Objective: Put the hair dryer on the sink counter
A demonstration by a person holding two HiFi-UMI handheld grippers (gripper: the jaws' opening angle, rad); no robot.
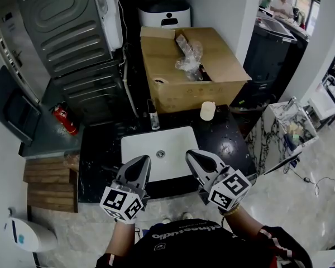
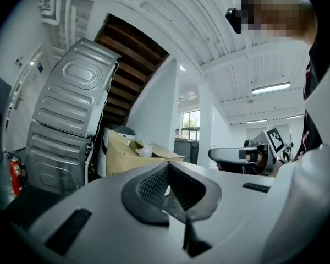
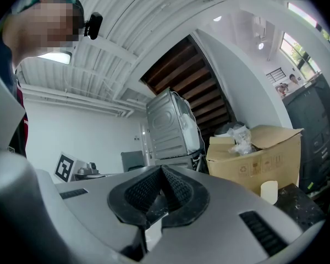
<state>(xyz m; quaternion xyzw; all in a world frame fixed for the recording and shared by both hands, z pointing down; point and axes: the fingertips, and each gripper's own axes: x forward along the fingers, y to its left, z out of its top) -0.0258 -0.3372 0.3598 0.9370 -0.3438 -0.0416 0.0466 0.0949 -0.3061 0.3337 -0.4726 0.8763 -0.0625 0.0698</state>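
From the head view, the left tongs [image 1: 140,163] and right tongs [image 1: 193,156] hang side by side over the near edge of the dark bench [image 1: 100,149], just in front of its white sink [image 1: 139,149]. Both are clenched on nothing. I cannot tell where the hair dryer is or how it looks. The likeliest hiding place is the open cardboard box [image 1: 173,88] at the far side, where crumpled plastic [image 1: 188,54] covers something dark that is too buried to name. A small bottle [image 1: 152,116] and a white cup [image 1: 207,110] stand between box and sink. In the left gripper view, the left tongs [image 2: 168,168] have their ribbed pads pressed together and fill the lower half, cutting off the bench. Only the box [image 2: 126,154] shows beyond. In the right gripper view, the right tongs [image 3: 160,172] are likewise shut and empty, with the box [image 3: 258,153] and cup [image 3: 269,190] to the right, and the box's inside is out of sight.
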